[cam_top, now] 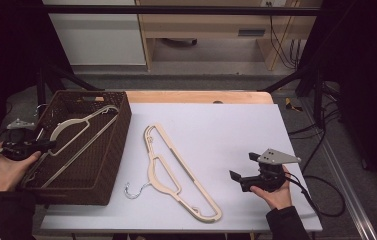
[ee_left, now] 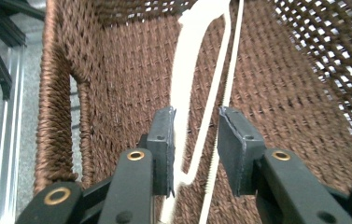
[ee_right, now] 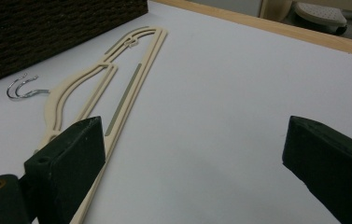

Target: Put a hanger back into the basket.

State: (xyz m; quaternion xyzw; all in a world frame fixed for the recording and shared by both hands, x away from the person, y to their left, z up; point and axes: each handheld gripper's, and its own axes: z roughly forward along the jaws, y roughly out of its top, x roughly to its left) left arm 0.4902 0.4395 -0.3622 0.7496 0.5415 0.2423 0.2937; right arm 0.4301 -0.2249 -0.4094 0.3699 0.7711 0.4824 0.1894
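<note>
Wicker basket [cam_top: 118,145] holds one cream hanger [cam_top: 78,137], left claw [ee_left: 195,144] parted narrowly around it; second hanger [cam_top: 176,172] lies on the white tabletop [cam_top: 236,130], right claw [ee_right: 192,163] gaping wide.

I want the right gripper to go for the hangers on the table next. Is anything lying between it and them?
Nothing visible does. The right gripper hovers open over bare table, and the cream hangers lie to its left on the same surface. The wicker basket sits beyond them.

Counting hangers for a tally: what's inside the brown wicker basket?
Inside the wicker basket lies one cream hanger, with the left gripper open around its arm. The basket's near wall hides part of its floor.
</note>
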